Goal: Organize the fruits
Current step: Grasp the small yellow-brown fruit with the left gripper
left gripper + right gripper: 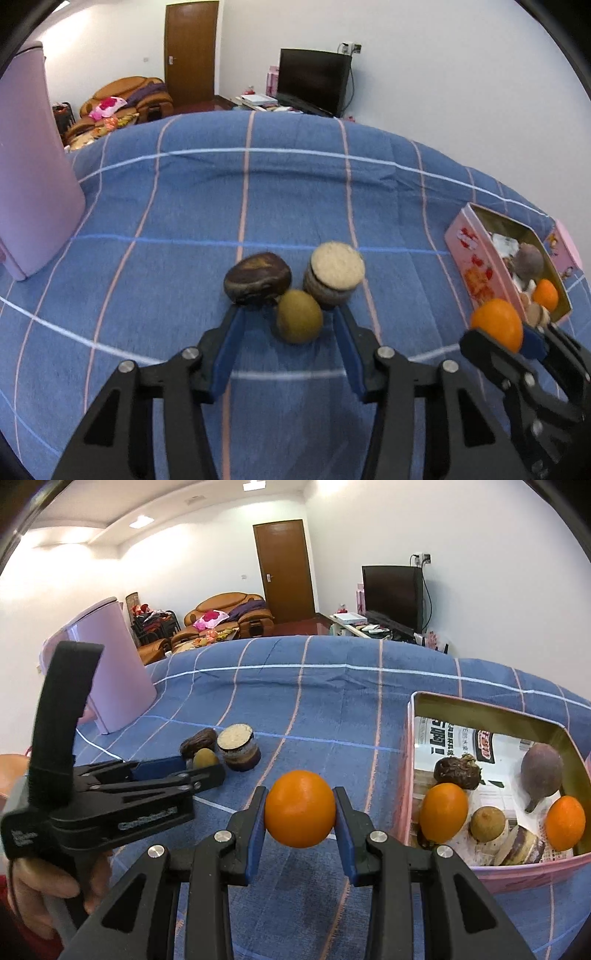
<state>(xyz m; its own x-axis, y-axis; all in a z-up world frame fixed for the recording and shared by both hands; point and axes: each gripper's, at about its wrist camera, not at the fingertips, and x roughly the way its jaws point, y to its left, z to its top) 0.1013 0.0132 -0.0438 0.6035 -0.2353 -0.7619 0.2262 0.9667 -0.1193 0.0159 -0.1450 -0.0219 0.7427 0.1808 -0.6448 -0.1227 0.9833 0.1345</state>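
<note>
My right tongs [300,812] grip an orange [300,808] above the blue cloth, just left of the pink box [413,716] where sorted fruit collects. My left tongs [286,314] gape around a kiwi [299,316], probably next.

Bright orange on the orange [300,808], pinched between royal-blue pads [254,830] on a black right hand-held gripper [300,814]. Denim-blue bedsheet [184,206], checked with white and pale pink lines. Olive-brown kiwi [298,316], dark mottled brown fruit [256,277]. Pink tin box [517,880], gold inside.
</note>
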